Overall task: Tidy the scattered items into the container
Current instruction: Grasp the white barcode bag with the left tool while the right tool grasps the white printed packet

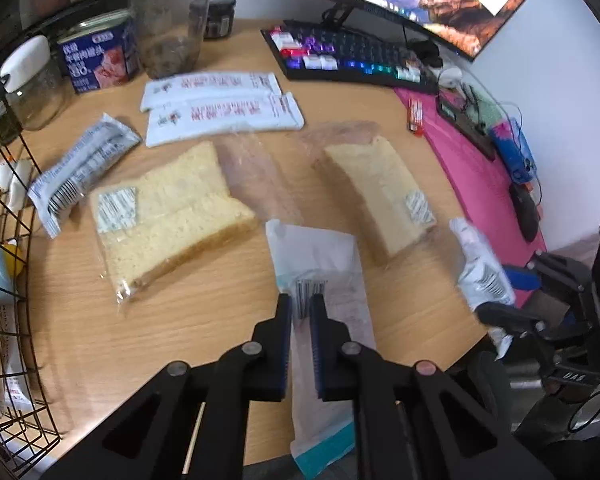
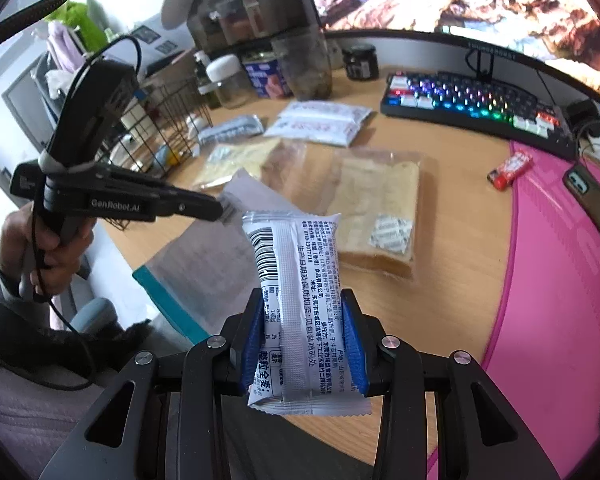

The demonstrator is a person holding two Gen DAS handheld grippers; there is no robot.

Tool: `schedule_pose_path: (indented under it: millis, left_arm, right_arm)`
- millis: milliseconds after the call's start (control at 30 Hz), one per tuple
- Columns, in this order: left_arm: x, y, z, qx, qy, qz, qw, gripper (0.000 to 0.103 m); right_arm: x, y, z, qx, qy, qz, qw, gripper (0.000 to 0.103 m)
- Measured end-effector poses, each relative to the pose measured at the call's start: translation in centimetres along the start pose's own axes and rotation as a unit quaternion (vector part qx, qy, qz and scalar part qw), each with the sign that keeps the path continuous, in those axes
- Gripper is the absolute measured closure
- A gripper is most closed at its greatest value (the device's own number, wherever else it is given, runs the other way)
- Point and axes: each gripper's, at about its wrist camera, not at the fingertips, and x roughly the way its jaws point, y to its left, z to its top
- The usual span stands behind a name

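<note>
Grippers both engaged. Left gripper (image 1: 300, 300) clenched on a flat white packet with a teal edge (image 1: 320, 264); pads pinch it near the barcode, and the packet runs back under the jaws and past the near desk edge. In the right wrist view the same packet (image 2: 204, 264) hangs tilted from the tip of the left gripper (image 2: 220, 210), which a hand (image 2: 44, 248) grips by its handle.

Right gripper (image 2: 304, 336) grasping a silver snack pack (image 2: 296, 280), blue pads pressed on both its long sides, pack upright between them, barcode end pointing away from the camera, lifted clear of the wooden desk (image 1: 220, 340).

Landmark: keyboard (image 1: 348, 56), lit, at the back of the desk.
- Two white sachets (image 1: 220, 108) side by side, just left of the keyboard.
- Two bagged bread slices, nearer than the keyboard: left bread bag (image 1: 168, 216) and right bread bag (image 1: 380, 196), apart from each other.
- Second silver pack (image 1: 80, 168) lying flat, well left of the keyboard, beside the left bread bag.
- Black wire basket (image 1: 8, 208) at the far left desk edge; a few items inside, too blurred to identify.
- Blue tin (image 1: 100, 60) and glass jars left of the keyboard, at the back.
- Pink mat (image 2: 560, 280) right of the keyboard.
</note>
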Motion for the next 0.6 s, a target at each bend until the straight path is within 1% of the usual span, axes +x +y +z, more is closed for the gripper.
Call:
schedule_pose_path:
  millis: [33, 67, 133, 167, 233, 267, 333, 367, 400, 433, 467, 500, 600]
  left_arm:
    - [0.9, 0.0, -0.1, 0.004, 0.021, 0.004, 0.9998, 0.078]
    - [1.8, 0.0, -0.1, 0.002, 0.038, 0.013, 0.9992, 0.056]
    - [2.6, 0.2, -0.3, -0.009, 0.046, 0.026, 0.9986, 0.048]
    - [2.5, 0.1, -0.3, -0.008, 0.041, 0.024, 0.9989, 0.038]
    - [2.7, -0.3, -0.1, -0.008, 0.047, 0.025, 0.9986, 0.033]
    - [2.8, -0.7, -0.1, -0.003, 0.044, 0.030, 0.9986, 0.033]
    - [3.2, -2.0, 0.0, 0.030, 0.030, 0.060, 0.9973, 0.033]
    - [3.3, -2.5, 0.0, 0.038, 0.025, 0.075, 0.9961, 0.034]
    - [3.4, -2.7, -0.1, 0.042, 0.022, 0.080, 0.9957, 0.037]
    - [3.3, -3.0, 0.0, 0.049, 0.018, 0.077, 0.9956, 0.052]
    - [3.3, -3.3, -0.1, 0.053, 0.019, 0.074, 0.9956, 0.061]
    - [3.3, -3.3, 0.0, 0.054, 0.019, 0.072, 0.9958, 0.066]
    - [3.1, -2.9, 0.2, 0.046, 0.013, 0.069, 0.9964, 0.076]
  right_arm:
    - [-0.1, 0.1, 0.0, -0.002, -0.001, -0.001, 1.000, 0.065]
    - [-0.2, 0.3, 0.0, -0.004, 0.000, -0.001, 1.000, 0.065]
    - [-0.2, 0.6, -0.1, -0.007, -0.001, 0.001, 1.000, 0.065]
    - [-0.2, 0.7, -0.2, -0.008, -0.001, 0.001, 1.000, 0.065]
    - [-0.1, 0.8, -0.2, -0.008, 0.001, -0.002, 1.000, 0.065]
    - [0.0, 0.9, -0.3, -0.008, 0.003, -0.003, 1.000, 0.065]
    - [0.0, 0.8, -0.3, -0.006, 0.002, -0.002, 1.000, 0.065]
    - [0.0, 0.7, -0.2, -0.005, 0.002, -0.003, 1.000, 0.065]
    - [-0.1, 0.6, -0.2, -0.004, 0.000, -0.004, 1.000, 0.065]
    - [-0.3, 0.5, -0.2, -0.003, -0.002, -0.005, 1.000, 0.065]
    - [-0.4, 0.4, -0.2, -0.002, -0.004, -0.008, 1.000, 0.065]
    - [-0.7, 0.3, -0.2, -0.002, -0.006, -0.017, 1.000, 0.065]
    - [-1.2, 0.0, -0.3, 0.000, -0.010, -0.025, 1.000, 0.065]
